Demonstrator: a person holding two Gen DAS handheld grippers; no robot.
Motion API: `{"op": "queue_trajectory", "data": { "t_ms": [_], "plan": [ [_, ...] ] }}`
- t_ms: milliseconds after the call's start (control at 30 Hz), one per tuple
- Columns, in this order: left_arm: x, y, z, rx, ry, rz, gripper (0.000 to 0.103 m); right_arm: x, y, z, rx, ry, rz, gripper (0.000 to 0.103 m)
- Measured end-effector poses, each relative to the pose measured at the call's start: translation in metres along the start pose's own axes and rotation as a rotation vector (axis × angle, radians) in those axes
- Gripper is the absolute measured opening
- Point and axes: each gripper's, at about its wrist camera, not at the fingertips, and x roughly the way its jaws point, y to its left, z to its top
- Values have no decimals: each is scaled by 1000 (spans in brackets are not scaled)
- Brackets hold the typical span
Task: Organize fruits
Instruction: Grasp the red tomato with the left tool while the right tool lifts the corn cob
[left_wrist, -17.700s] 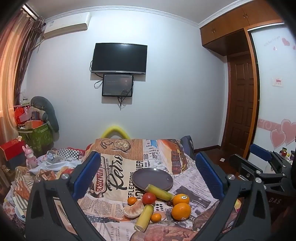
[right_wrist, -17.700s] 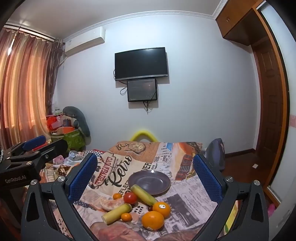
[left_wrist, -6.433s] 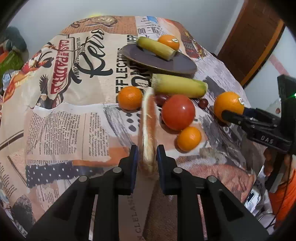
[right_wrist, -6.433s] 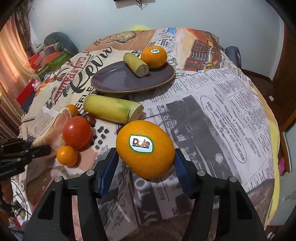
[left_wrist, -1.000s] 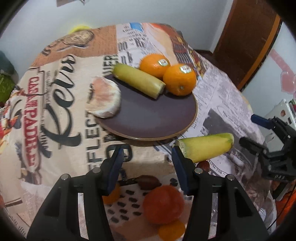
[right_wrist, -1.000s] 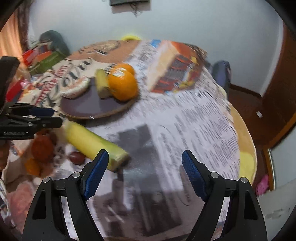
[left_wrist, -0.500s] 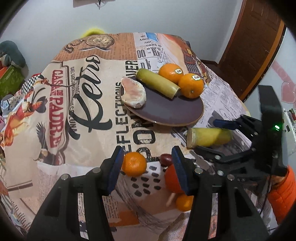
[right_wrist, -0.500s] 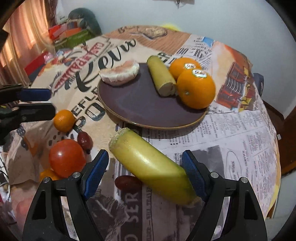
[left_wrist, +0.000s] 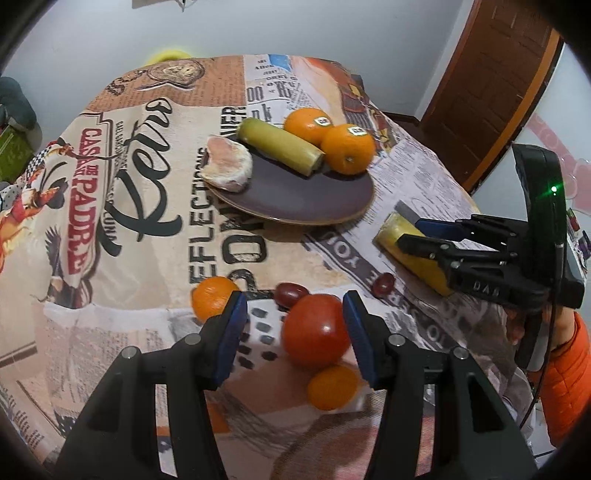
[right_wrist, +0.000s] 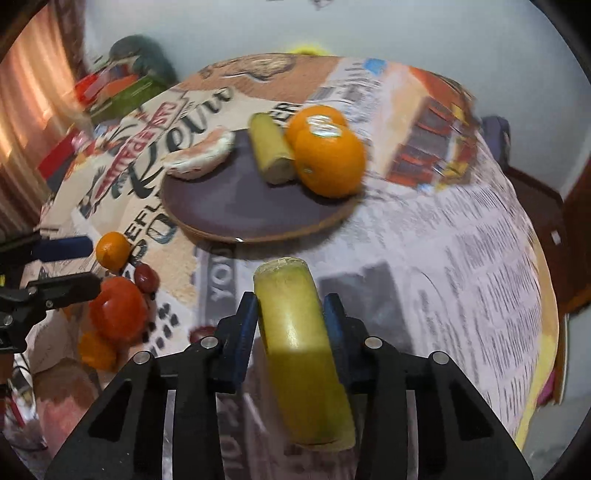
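**A:** What's different from a second ago?

**B:** The right gripper (right_wrist: 290, 314) stood wide open over the yellow-green stalk piece (right_wrist: 301, 354) then. Now its fingers are closing, with the piece between the blue pads. The left pad touches it; whether the far pad presses yet I can't say (the picture is smeared).

**A:** So for the sorting?

**B:** I'd judge this is the next fruit bound for the dark plate (right_wrist: 229, 206), which already carries two oranges (right_wrist: 327, 162), another stalk piece (right_wrist: 271, 155) and a peeled citrus segment (right_wrist: 201, 157).

**A:** And the left gripper (left_wrist: 293, 319)?

**B:** Its fingers are open, hanging above the red tomato (left_wrist: 316, 332), which lies on the printed cloth of the surface (left_wrist: 147, 236), not gripped.

**A:** How does the stalk look?

**B:** Smooth, waxy, cut flat at both ends, lying just short of the plate's near rim, pointing towards it. A dark grape (left_wrist: 384, 283) sits beside it.
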Motion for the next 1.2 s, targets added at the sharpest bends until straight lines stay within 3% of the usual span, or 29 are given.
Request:
{"op": "queue_trajectory", "data": {
  "t_ms": [200, 500, 633, 767, 967, 1200],
  "plan": [
    [8, -10, -10, 1, 28, -15, 54, -15, -15, -22, 62, 10, -8, 32],
    [19, -16, -17, 15, 40, 17, 54, -13, -7, -38, 4, 38, -50, 39],
    [26, -8, -16, -13, 55, 11, 54, -6, -15, -39, 42, 43, -22, 37],
    [30, -3, -17, -46, 60, -15, 47, -9, -17, -39, 76, 26, -8, 37],
    [18, 1, -15, -58, 26, 10, 46, -38, -6, -31, 59, -79, -19, 36],
    [-20, 0, 0, -61, -76, 19, 46, -69, 2, -7, 43, -194, -28, 35]
  ]
}}
